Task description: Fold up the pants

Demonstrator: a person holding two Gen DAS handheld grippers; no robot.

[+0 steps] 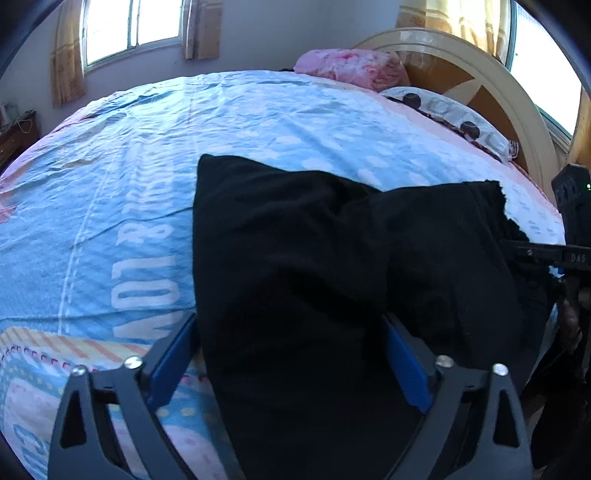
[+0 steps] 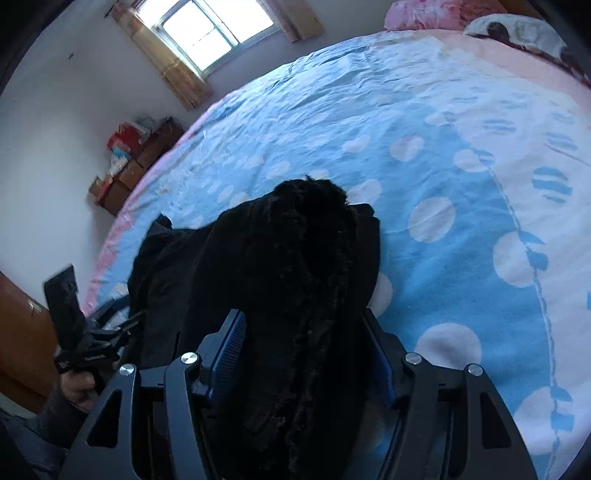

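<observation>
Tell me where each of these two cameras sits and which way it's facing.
Left wrist: on the left gripper, angled down over black pants toward the headboard; the right gripper shows at the edge.
Right wrist: on the right gripper, angled down at bunched pants toward a window; a hand holds the left gripper.
Shared: pants, blue bedsheet, pink pillow.

The pants [image 1: 314, 258] lie on the bed [image 1: 110, 184], with pillows [image 1: 347, 68] behind by the headboard [image 1: 491, 85].
</observation>
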